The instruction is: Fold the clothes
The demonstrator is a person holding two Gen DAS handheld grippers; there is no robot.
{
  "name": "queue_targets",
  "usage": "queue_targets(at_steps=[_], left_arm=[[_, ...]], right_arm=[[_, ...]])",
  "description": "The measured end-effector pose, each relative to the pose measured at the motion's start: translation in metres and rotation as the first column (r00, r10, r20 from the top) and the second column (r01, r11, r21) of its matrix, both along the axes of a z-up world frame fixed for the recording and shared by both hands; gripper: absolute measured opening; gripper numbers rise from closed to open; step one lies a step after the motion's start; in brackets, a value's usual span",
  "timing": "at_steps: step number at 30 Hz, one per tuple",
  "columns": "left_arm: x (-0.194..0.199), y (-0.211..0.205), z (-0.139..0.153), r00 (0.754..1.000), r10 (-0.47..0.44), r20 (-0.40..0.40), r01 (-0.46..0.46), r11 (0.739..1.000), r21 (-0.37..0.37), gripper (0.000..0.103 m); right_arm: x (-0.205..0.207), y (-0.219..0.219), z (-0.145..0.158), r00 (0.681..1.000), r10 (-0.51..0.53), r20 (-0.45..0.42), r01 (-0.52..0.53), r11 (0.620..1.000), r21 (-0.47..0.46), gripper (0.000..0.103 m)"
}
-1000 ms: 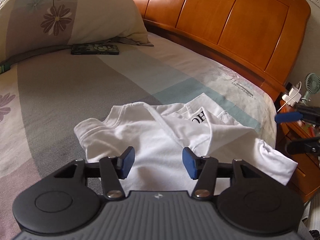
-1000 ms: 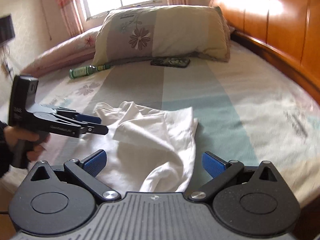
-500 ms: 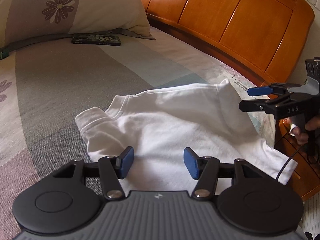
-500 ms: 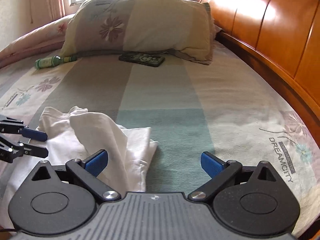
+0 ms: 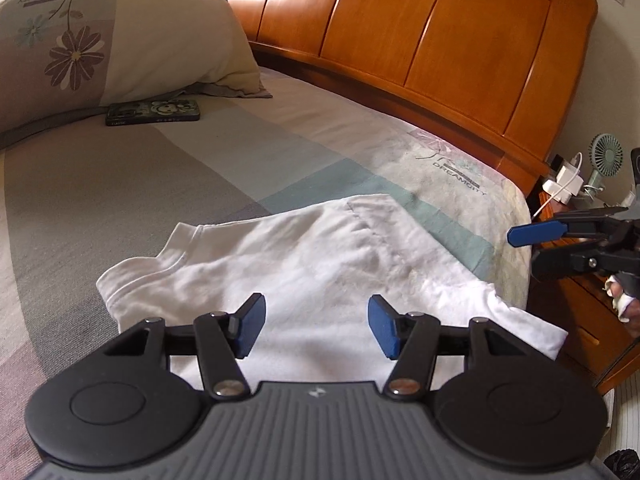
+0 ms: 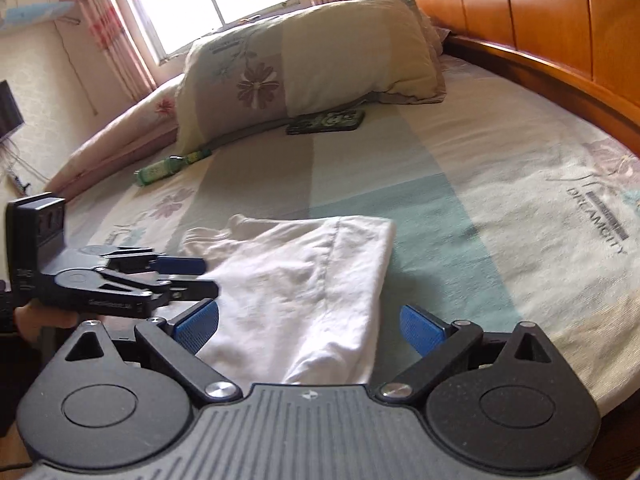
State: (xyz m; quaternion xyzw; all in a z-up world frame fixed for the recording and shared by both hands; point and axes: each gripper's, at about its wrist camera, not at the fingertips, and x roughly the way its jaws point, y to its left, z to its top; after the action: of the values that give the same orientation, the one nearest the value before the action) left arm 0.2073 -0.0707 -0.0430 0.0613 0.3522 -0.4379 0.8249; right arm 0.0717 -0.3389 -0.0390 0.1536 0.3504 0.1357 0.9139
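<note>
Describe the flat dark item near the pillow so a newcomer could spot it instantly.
Start at the big floral pillow by the wooden headboard. On the bedsheet just in front of it lies a phone, flat, dark, with a green cartoon case. The nearby green bottle is round and long; the phone is a thin slab.

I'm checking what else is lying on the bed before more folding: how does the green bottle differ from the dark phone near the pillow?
The green bottle is round and slim, lying on its side; the phone is flat and rectangular, lying flat. The bottle is light green with a label; the phone is dark with a cartoon picture. The bottle lies near the pillow's left end, the phone in front of its middle. Both rest on the bedsheet, clear of the white shirt.
</note>
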Motion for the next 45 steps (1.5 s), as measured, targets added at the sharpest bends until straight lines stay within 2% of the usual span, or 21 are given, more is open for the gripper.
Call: queue_targets(at_steps=[3, 7, 9, 11, 13, 17, 18, 20, 23, 25, 27, 29, 31, 32, 34, 36, 37, 38, 40, 43, 45], left_arm=[[-0.020, 0.002, 0.004, 0.997, -0.063, 0.037, 0.063, 0.998, 0.003, 0.057], [-0.045, 0.004, -0.009, 0.989, -0.138, 0.047, 0.134, 0.988, 0.075, 0.057], [-0.047, 0.008, -0.021, 0.995, -0.101, 0.010, 0.099, 0.988, 0.118, 0.057], [-0.049, 0.021, -0.026, 0.997, -0.072, -0.008, 0.072, 0.993, 0.097, 0.057], [-0.049, 0.030, -0.026, 0.998, -0.052, -0.030, 0.054, 0.995, 0.085, 0.057], [-0.057, 0.031, -0.013, 0.998, -0.069, -0.011, 0.070, 0.991, 0.114, 0.055], [-0.060, 0.031, -0.008, 0.996, -0.092, -0.012, 0.092, 0.992, 0.092, 0.055], [-0.068, 0.029, -0.001, 0.989, -0.150, 0.000, 0.150, 0.987, 0.051, 0.056], [-0.074, 0.018, -0.007, 0.980, -0.198, -0.017, 0.199, 0.977, 0.076, 0.057], [-0.074, 0.018, -0.017, 0.980, -0.189, -0.070, 0.195, 0.977, 0.092, 0.056], [-0.075, 0.022, -0.025, 0.978, -0.179, -0.111, 0.189, 0.978, 0.088, 0.057], [-0.077, 0.033, -0.028, 0.978, -0.165, -0.130, 0.175, 0.982, 0.077, 0.058], [-0.079, 0.041, -0.028, 0.977, -0.154, -0.146, 0.166, 0.983, 0.073, 0.058], [-0.080, 0.043, -0.026, 0.978, -0.153, -0.144, 0.166, 0.983, 0.077, 0.058], [-0.081, 0.048, -0.021, 0.978, -0.152, -0.141, 0.165, 0.983, 0.085, 0.058], [-0.077, 0.050, -0.010, 0.981, -0.156, -0.111, 0.165, 0.983, 0.080, 0.058], [-0.071, 0.049, -0.004, 0.986, -0.147, -0.084, 0.153, 0.986, 0.069, 0.059], [-0.065, 0.047, 0.002, 0.989, -0.137, -0.058, 0.141, 0.988, 0.059, 0.060], [-0.045, 0.039, 0.011, 0.996, -0.093, -0.014, 0.094, 0.995, 0.036, 0.060], [-0.016, 0.023, 0.011, 0.999, -0.034, -0.005, 0.034, 0.999, 0.005, 0.060], [-0.005, 0.017, 0.002, 1.000, -0.013, -0.011, 0.013, 1.000, 0.007, 0.060]], right_arm=[[-0.020, 0.008, -0.005, 0.997, 0.074, -0.027, -0.072, 0.996, 0.059, 0.082], [-0.029, 0.015, -0.027, 0.989, 0.077, -0.126, -0.073, 0.997, 0.037, 0.053], [-0.032, 0.013, -0.038, 0.984, 0.055, -0.168, -0.048, 0.998, 0.046, 0.045], [-0.039, 0.009, -0.046, 0.980, 0.028, -0.196, -0.020, 0.999, 0.046, 0.025], [-0.051, -0.001, -0.053, 0.979, 0.008, -0.206, 0.007, 0.997, 0.071, 0.021], [-0.063, -0.020, -0.052, 0.978, -0.035, -0.205, 0.066, 0.987, 0.148, 0.022], [-0.065, -0.022, -0.049, 0.980, -0.044, -0.194, 0.075, 0.985, 0.155, 0.023], [-0.065, -0.022, -0.038, 0.987, -0.052, -0.149, 0.075, 0.985, 0.155, 0.026], [-0.055, -0.008, -0.024, 0.997, -0.023, -0.078, 0.032, 0.993, 0.112, 0.027], [-0.043, 0.005, -0.018, 0.999, 0.019, -0.043, -0.016, 0.997, 0.076, 0.030], [-0.028, 0.017, -0.019, 0.997, 0.075, -0.019, -0.073, 0.995, 0.069, 0.039], [-0.013, 0.023, -0.027, 0.995, 0.096, -0.031, -0.094, 0.994, 0.049, 0.041], [-0.003, 0.020, -0.041, 0.995, 0.058, -0.084, -0.062, 0.997, -0.042, 0.040], [-0.005, 0.012, -0.046, 0.994, 0.057, -0.093, -0.059, 0.998, -0.021, 0.029], [-0.010, -0.003, -0.051, 0.993, 0.047, -0.109, -0.045, 0.999, 0.023, 0.026], [-0.017, -0.005, -0.043, 0.994, 0.016, -0.106, -0.018, 1.000, -0.014, 0.031], [-0.019, -0.002, -0.037, 0.995, 0.003, -0.095, -0.007, 0.999, -0.048, 0.044], [-0.019, 0.004, -0.030, 0.997, 0.017, -0.069, -0.022, 0.997, -0.067, 0.048], [-0.013, 0.018, -0.022, 0.998, 0.049, -0.031, -0.052, 0.992, -0.112, 0.048], [0.005, 0.044, -0.016, 0.995, 0.098, 0.004, -0.095, 0.978, -0.183, 0.052], [0.021, 0.054, -0.027, 0.995, 0.098, -0.019, -0.100, 0.974, -0.204, 0.054]])
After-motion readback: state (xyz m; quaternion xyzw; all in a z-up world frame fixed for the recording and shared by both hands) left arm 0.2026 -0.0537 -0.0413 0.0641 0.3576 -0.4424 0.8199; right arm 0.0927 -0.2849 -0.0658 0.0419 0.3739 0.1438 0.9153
